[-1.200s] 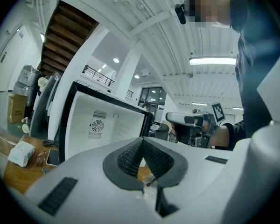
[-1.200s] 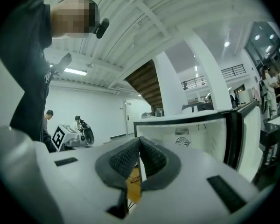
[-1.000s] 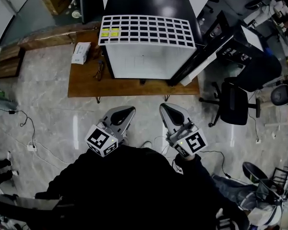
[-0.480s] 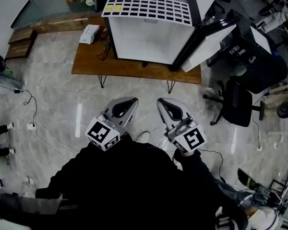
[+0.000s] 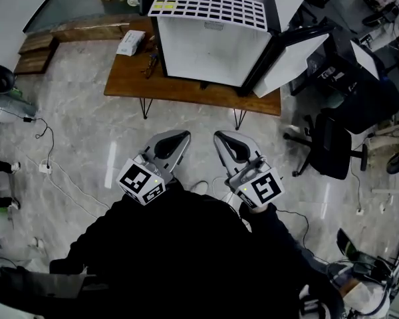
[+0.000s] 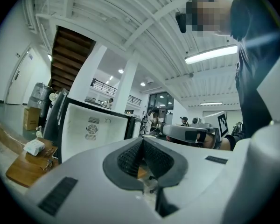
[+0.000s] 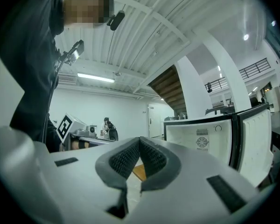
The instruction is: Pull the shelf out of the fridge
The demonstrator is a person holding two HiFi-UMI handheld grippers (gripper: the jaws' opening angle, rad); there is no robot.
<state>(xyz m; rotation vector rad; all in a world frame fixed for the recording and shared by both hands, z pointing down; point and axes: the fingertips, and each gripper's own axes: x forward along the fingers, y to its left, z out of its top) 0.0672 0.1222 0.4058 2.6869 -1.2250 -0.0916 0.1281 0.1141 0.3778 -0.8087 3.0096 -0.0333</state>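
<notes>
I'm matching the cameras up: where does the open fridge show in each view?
Head view: fridge, top centre.
Left gripper view: fridge, left of centre.
Right gripper view: fridge, right side.
Shared landmark: the wooden table beneath it.

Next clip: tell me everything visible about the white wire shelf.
The shelf is a white grid of small square cells, seemingly coated wire, with yellow tags near its left corner. It lies flat on the black top of the open fridge, not inside the white cavity, its front edge roughly along the fridge's front. Only the fridge top touches it.
</notes>
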